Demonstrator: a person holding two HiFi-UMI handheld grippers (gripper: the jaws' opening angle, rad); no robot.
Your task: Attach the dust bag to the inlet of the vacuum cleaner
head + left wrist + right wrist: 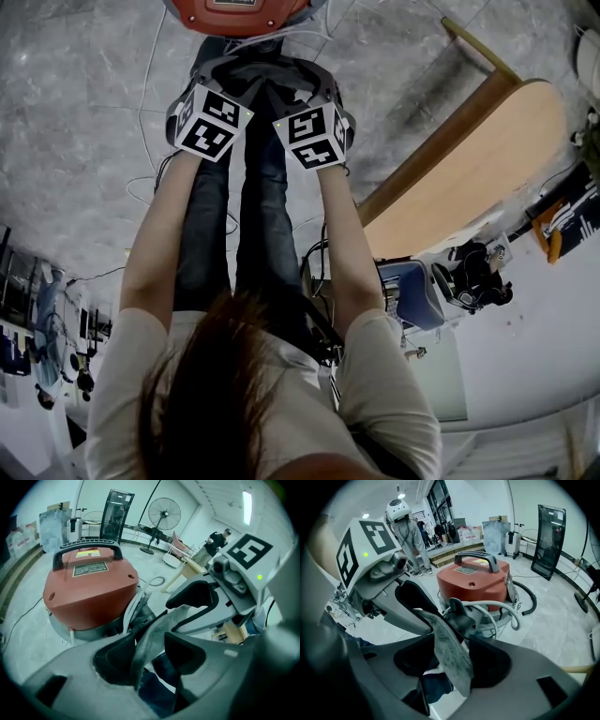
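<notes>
Grey floppy fabric dust bag [157, 625] sits between the two grippers, just in front of the red drum-shaped vacuum cleaner [89, 597] on the grey mottled floor [84, 112]. Left gripper [151, 654]: fingers [117, 656] spread, bag edge standing in the gap, clear space on its right side, no pinch. The bag's far end reaches the black inlet [143, 616] low on the vacuum's front; cannot tell if it is seated. Right gripper [453, 662]: fingers [492, 663] also spread, with the bag upright between them and a gap on its left. Both grippers are side by side, angled down. Light wooden table [469, 178] at far right.
</notes>
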